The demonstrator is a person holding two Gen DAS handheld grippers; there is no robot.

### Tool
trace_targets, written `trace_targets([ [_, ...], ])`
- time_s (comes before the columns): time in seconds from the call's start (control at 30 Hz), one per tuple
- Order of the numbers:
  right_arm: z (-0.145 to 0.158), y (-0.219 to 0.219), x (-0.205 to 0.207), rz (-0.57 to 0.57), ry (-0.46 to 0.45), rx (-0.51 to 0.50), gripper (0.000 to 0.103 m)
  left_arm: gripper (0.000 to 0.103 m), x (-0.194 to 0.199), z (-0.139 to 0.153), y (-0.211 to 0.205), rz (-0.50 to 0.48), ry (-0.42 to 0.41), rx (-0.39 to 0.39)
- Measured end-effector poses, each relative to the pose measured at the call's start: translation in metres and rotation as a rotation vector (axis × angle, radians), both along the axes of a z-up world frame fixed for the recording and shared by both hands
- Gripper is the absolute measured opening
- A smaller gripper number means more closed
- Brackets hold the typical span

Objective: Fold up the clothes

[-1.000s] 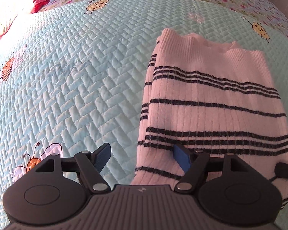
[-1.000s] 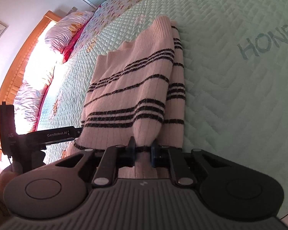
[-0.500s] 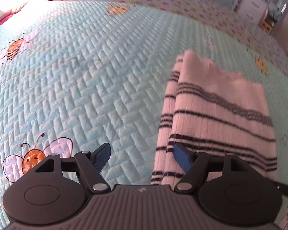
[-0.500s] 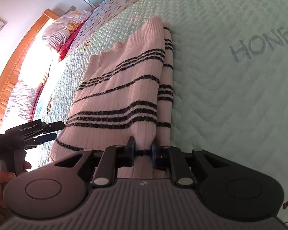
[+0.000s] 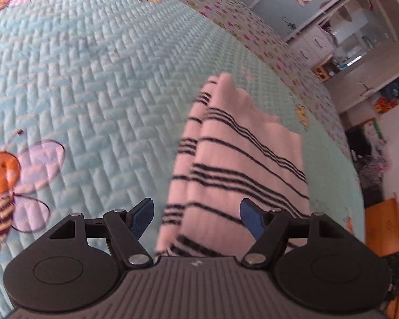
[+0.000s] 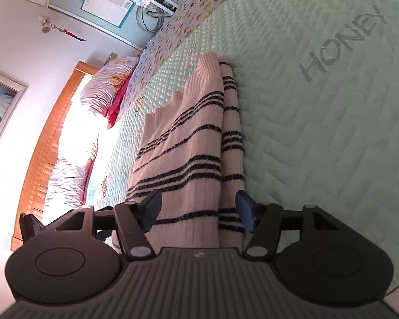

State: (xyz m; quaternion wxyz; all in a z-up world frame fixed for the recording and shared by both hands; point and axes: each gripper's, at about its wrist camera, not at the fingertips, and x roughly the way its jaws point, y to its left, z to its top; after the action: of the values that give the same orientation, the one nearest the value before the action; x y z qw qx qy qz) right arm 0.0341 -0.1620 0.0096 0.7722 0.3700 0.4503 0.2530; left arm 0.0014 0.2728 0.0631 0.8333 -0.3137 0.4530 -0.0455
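- The sweater (image 5: pixel 242 164), pale pink with thin dark stripes, lies folded into a long narrow shape on the bed's quilt (image 5: pixel 98 85), a light blue-green cover stitched in a herringbone pattern.
- One long side of the sweater is doubled over, so a narrower striped layer (image 6: pixel 232 138) shows along that edge in the right wrist view.
- The left claw (image 5: pixel 196 216) stands wide apart over the near end of the sweater; its left finger is above bare quilt just beside the sweater, its right finger above the knit. Nothing is gripped.
- The right claw (image 6: pixel 199 210) has just been opening; its jaws now stand well apart, with the near end of the sweater lying between them and neither blue pad (image 6: pixel 246 212) pressing on it.
- A bee print (image 5: pixel 2 186) sits on the quilt well to the side of the sweater, away from the folded edge.
- The word "HONEY" (image 6: pixel 343 45) is stitched in the quilt on the sweater's other side.
- Pillows (image 6: pixel 106 90) and a wooden headboard (image 6: pixel 48 143) lie beyond the sweater's far end.
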Motion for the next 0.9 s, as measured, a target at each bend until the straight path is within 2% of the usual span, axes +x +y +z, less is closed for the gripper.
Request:
trace_targets([
  [0.07, -0.001, 0.002, -0.005, 0.033, 0.015, -0.004, 0.073, 0.075, -0.008, -0.005, -0.009, -0.022, 0.019, 0.003],
  [0.13, -0.007, 0.005, -0.007, 0.06, 0.033, -0.018, 0.077, 0.075, -0.011, -0.015, -0.006, 0.011, 0.015, -0.017],
  [0.2, -0.018, 0.005, -0.005, 0.062, 0.079, 0.017, 0.077, 0.075, -0.006, -0.028, 0.005, 0.049, 0.02, -0.105],
  [0.33, -0.037, 0.008, -0.001, 0.072, 0.144, 0.113, 0.081, 0.078, 0.004, -0.049, 0.014, 0.061, 0.062, -0.24],
  [0.5, -0.044, 0.023, 0.014, 0.118, 0.145, 0.175, 0.081, 0.089, 0.021, -0.059, 0.014, -0.009, 0.055, -0.318],
  [0.53, -0.045, 0.025, 0.019, 0.123, 0.149, 0.192, 0.081, 0.093, 0.025, -0.06, 0.012, -0.024, 0.054, -0.335],
  [0.57, -0.046, 0.027, 0.024, 0.127, 0.154, 0.211, 0.081, 0.103, 0.031, -0.06, 0.009, -0.052, 0.051, -0.348],
  [0.7, -0.051, 0.04, 0.042, 0.16, 0.164, 0.263, 0.081, 0.103, 0.05, -0.062, -0.011, -0.151, 0.046, -0.382],
  [0.73, -0.05, 0.043, 0.045, 0.175, 0.161, 0.253, 0.081, 0.101, 0.054, -0.062, -0.017, -0.171, 0.046, -0.387],
  [0.77, -0.049, 0.047, 0.047, 0.191, 0.157, 0.239, 0.079, 0.089, 0.055, -0.064, -0.018, -0.177, 0.052, -0.392],
  [0.8, -0.048, 0.05, 0.049, 0.201, 0.159, 0.216, 0.071, 0.067, 0.056, -0.066, -0.02, -0.183, 0.057, -0.397],
  [0.83, -0.048, 0.051, 0.051, 0.21, 0.168, 0.193, 0.058, 0.063, 0.057, -0.068, -0.022, -0.189, 0.062, -0.402],
  [0.9, -0.05, 0.05, 0.052, 0.207, 0.192, 0.2, 0.05, 0.051, 0.06, -0.071, -0.026, -0.2, 0.072, -0.412],
])
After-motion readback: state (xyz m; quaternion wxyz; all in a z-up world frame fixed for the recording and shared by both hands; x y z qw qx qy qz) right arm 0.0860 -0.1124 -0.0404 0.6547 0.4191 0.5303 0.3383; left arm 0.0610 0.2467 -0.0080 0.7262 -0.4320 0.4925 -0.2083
